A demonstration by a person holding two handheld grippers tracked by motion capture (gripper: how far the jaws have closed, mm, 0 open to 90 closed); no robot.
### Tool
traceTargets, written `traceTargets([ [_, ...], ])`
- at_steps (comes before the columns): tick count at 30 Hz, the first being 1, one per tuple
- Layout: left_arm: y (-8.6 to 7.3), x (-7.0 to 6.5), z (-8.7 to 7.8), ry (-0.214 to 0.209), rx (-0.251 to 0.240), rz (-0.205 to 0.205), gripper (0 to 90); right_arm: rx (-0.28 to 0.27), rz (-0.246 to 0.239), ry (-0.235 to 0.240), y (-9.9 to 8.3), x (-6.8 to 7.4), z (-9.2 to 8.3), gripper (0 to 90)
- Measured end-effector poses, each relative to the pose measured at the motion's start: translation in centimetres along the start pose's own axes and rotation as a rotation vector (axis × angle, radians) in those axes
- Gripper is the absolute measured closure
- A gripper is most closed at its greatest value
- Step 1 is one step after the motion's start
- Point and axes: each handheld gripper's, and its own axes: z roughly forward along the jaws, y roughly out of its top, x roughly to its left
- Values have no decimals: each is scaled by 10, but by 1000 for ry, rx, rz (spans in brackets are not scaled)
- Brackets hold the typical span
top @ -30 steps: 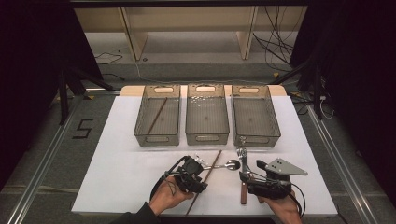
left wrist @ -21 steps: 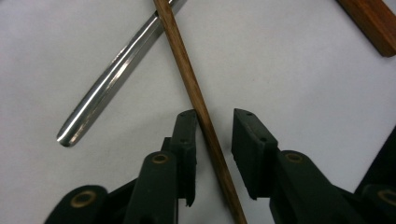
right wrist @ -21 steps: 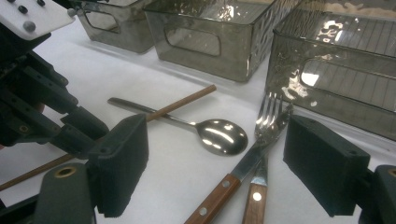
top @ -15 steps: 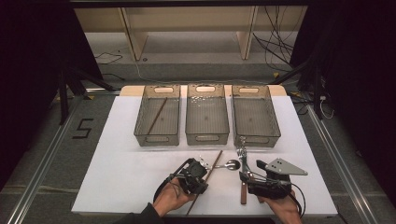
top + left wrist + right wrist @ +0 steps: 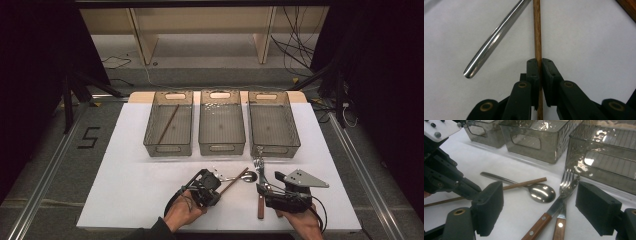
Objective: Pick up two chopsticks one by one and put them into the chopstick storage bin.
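Observation:
My left gripper (image 5: 216, 186) (image 5: 538, 62) is shut on a thin wooden chopstick (image 5: 235, 179) (image 5: 537, 30) that lies on the white table; its jaws have just been closing onto the stick. A steel spoon (image 5: 247, 176) (image 5: 541, 192) crosses the chopstick (image 5: 524, 183), and its handle (image 5: 496, 37) lies left of my jaws. My right gripper (image 5: 260, 189) (image 5: 539, 212) stands open just above the table. A fork (image 5: 259, 165) (image 5: 569, 182) and a wooden-handled knife (image 5: 260, 205) (image 5: 539, 226) lie between its pads, untouched.
Three clear grey bins stand in a row behind the cutlery: the left bin (image 5: 150, 130) holds another chopstick (image 5: 168, 123), then come the middle bin (image 5: 221, 148) and the right bin (image 5: 295, 135). White table surface (image 5: 125, 190) spreads to the left.
The left gripper's jaws have closed onto the chopstick. Both hands and the cutlery have stayed where they were.

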Motion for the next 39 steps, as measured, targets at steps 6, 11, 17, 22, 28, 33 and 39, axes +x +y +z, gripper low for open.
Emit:
traceTargets([
  [6, 0, 0, 0, 0, -4, 15, 845, -2, -3, -2, 0, 0, 0, 232],
  [11, -1, 5, -2, 2, -14, 27, 845, -6, 0, 0, 0, -1, -1, 233],
  [17, 0, 12, -13, -13, -43, 30, 846, -5, 3, 1, 0, -1, -1, 233],
  [22, 1, 19, -24, -17, -73, 23, 846, -7, 4, 1, 0, -1, -1, 233],
  [28, 3, 31, -39, -22, -118, -4, 845, -7, 4, 2, 0, -1, -1, 233],
  [33, 4, 45, -52, -11, -159, -34, 846, -6, 4, 2, 0, -1, -1, 233],
  [39, 4, 59, -64, -1, -190, -55, 846, -7, 6, 2, 0, -1, -1, 232],
])
